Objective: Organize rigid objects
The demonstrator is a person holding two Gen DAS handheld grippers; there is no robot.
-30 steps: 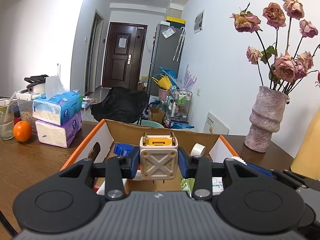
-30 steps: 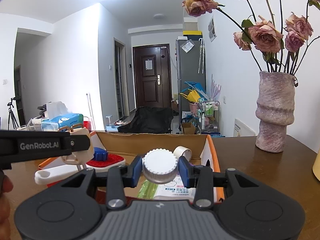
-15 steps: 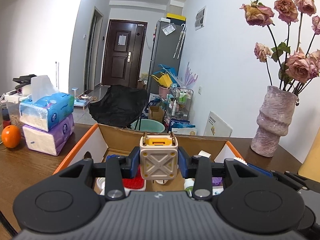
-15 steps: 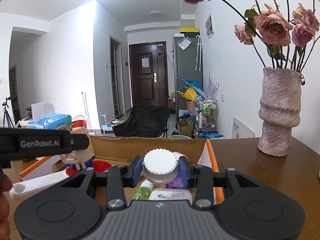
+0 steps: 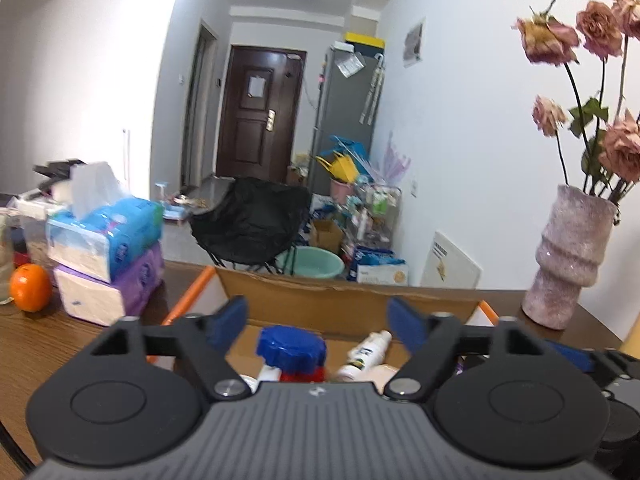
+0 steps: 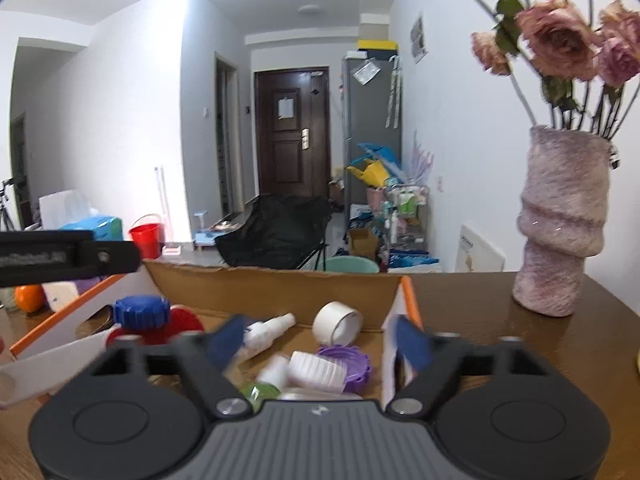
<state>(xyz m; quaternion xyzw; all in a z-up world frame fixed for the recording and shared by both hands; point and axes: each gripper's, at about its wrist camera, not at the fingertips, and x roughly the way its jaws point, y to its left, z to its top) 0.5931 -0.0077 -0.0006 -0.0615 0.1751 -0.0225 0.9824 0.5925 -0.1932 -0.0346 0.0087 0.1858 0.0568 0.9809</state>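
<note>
Wooden table (image 6: pixel 480 320), cardboard box (image 6: pixel 280 284), no legible writing, both tongs opening

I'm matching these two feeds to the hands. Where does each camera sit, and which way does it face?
Left wrist: on the left gripper, facing the cardboard box; its opening, empty jaws show.
Right wrist: on the right gripper, facing the same box; jaws opening, empty; the left gripper crosses at left.
Shared: box, blue cap, vase, door.

We see white walls, a dark brown door (image 5: pixel 256 116) at twelve o'clock, a grey fridge (image 5: pixel 346 120) beside it, and a black folding chair (image 5: pixel 256 220).
</note>
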